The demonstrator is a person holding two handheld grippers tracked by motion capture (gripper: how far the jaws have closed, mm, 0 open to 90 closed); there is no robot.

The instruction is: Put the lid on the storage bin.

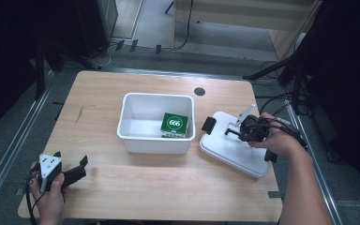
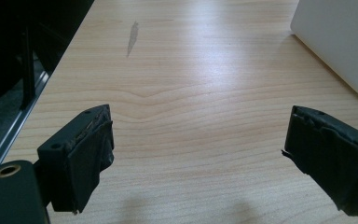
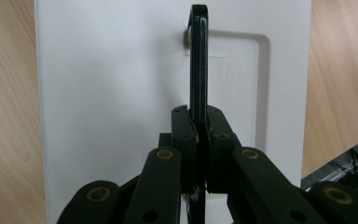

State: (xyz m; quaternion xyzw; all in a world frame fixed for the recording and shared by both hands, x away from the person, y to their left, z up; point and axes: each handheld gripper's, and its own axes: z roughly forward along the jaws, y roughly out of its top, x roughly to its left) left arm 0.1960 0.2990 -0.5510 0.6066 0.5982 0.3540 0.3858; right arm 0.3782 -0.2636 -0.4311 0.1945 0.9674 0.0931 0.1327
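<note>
— What's sitting in the white bin point(image 1: 136, 140)?
— A green box point(image 1: 175, 123), in its right near corner.
— And the surface point(image 1: 122, 187)?
— Pale wood, with a grey scuff point(image 1: 78, 115) toward the left and a dark round hole point(image 1: 199, 91) at the far edge, behind the bin.

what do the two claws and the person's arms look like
Both are black two-jaw tools. The left claw carries a grey three-cornered plate with dark dots and has tape-wrapped pads. The right claw has brass-coloured pivot pins, black cables and a pale plate. Forearms show no sleeves.
</note>
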